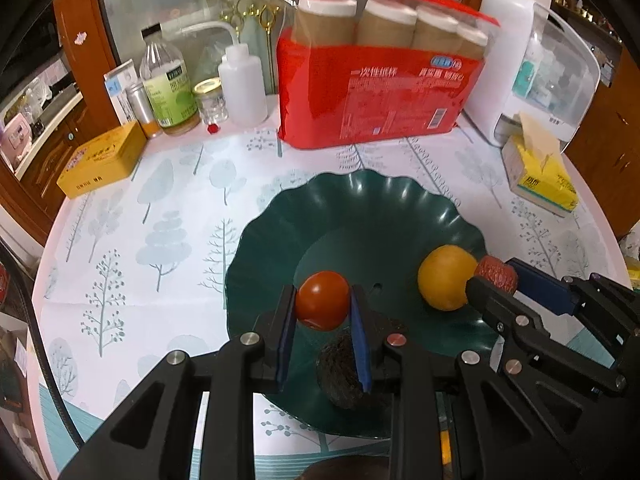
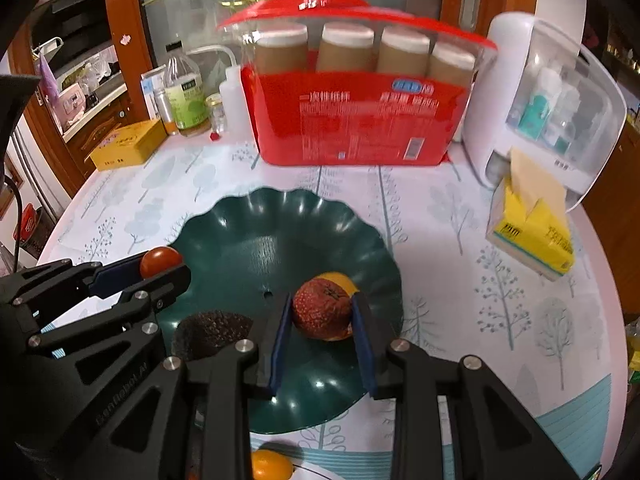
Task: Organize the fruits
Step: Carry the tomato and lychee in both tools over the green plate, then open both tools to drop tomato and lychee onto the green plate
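A dark green scalloped bowl (image 1: 352,208) (image 2: 248,224) sits on the tree-print tablecloth. My left gripper (image 1: 324,304) is shut on a red tomato (image 1: 322,300) (image 2: 160,261), held over the bowl's left part. My right gripper (image 2: 322,314) is shut on a wrinkled red fruit (image 2: 322,312) (image 1: 496,272) over the bowl's right part. Inside the bowl lie a yellow-orange fruit (image 1: 446,278), mostly hidden behind the red fruit in the right wrist view, and a dark rough avocado (image 1: 344,372) (image 2: 212,332).
A red pack of paper cups (image 1: 376,92) stands behind the bowl. Bottles (image 1: 168,88) and a yellow tin (image 1: 104,160) sit back left. A white dispenser (image 1: 532,72) and a yellow tissue pack (image 1: 540,176) stand at right. An orange fruit (image 2: 270,465) lies near the table's front edge.
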Tool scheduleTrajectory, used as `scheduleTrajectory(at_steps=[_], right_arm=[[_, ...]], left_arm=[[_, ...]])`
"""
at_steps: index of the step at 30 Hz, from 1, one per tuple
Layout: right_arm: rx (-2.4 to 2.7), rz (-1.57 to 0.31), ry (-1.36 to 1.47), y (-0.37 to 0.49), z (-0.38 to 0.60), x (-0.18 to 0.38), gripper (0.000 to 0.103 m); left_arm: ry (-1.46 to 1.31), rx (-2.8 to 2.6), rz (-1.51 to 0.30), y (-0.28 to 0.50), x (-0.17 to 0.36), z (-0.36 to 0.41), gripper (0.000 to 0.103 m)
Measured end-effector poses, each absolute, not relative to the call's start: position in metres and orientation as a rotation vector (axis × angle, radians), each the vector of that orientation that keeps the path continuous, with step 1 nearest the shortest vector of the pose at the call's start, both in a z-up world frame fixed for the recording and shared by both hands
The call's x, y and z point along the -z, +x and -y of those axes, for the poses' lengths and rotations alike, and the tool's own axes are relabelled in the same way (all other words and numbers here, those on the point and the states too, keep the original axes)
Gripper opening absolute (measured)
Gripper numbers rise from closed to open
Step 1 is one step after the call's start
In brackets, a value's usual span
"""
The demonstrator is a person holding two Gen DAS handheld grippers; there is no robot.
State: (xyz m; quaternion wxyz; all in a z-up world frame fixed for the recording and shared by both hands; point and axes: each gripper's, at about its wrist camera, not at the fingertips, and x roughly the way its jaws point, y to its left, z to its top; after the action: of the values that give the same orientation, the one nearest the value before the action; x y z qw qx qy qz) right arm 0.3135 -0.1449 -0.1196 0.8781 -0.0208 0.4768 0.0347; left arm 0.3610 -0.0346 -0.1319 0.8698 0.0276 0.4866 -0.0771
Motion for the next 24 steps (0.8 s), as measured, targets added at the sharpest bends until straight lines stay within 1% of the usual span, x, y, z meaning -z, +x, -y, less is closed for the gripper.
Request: scheduleTrajectory(at_steps=[6,12,15,17,18,20,21,22,24], right_arm=[[-0.094,-1.039,-0.036,0.319,0.145,0.142,0.03],[-0.108,-1.04,-0.035,0.322,0.145,0.149,0.031],[-0.124,-1.052,-0.029,0.324,0.145,0.152,0.032],[-0.12,-1.047,-0.026,0.324,0.146,0.152,0.032],[-0.117,-1.044,-0.024,0.324,0.148,0.151,0.032],[-0.119,-1.042,-0.007,0.324,0.151,0.15,0.032],[-0.122,-1.04,0.003,0.324,0.153,0.15,0.033],[-0.124,-1.036,0.007,0.324,0.155,0.149,0.035],[-0.122,-1.025,0.004,0.323,0.156,0.147,0.04]], left_arm=[[0.047,0.164,-1.057,0.37,0.15,0.035,0.025],[0.057,0.162,-1.08,0.373,0.16,0.039,0.025],[0.066,0.144,-1.078,0.374,0.161,0.039,0.036],[0.068,0.131,-1.076,0.374,0.16,0.037,0.052],[0.068,0.125,-1.073,0.374,0.16,0.035,0.056],[0.071,0.114,-1.069,0.374,0.159,0.032,0.069],[0.07,0.109,-1.066,0.374,0.158,0.03,0.071],[0.071,0.101,-1.063,0.374,0.157,0.028,0.076],[0.072,0.093,-1.058,0.373,0.155,0.025,0.08]])
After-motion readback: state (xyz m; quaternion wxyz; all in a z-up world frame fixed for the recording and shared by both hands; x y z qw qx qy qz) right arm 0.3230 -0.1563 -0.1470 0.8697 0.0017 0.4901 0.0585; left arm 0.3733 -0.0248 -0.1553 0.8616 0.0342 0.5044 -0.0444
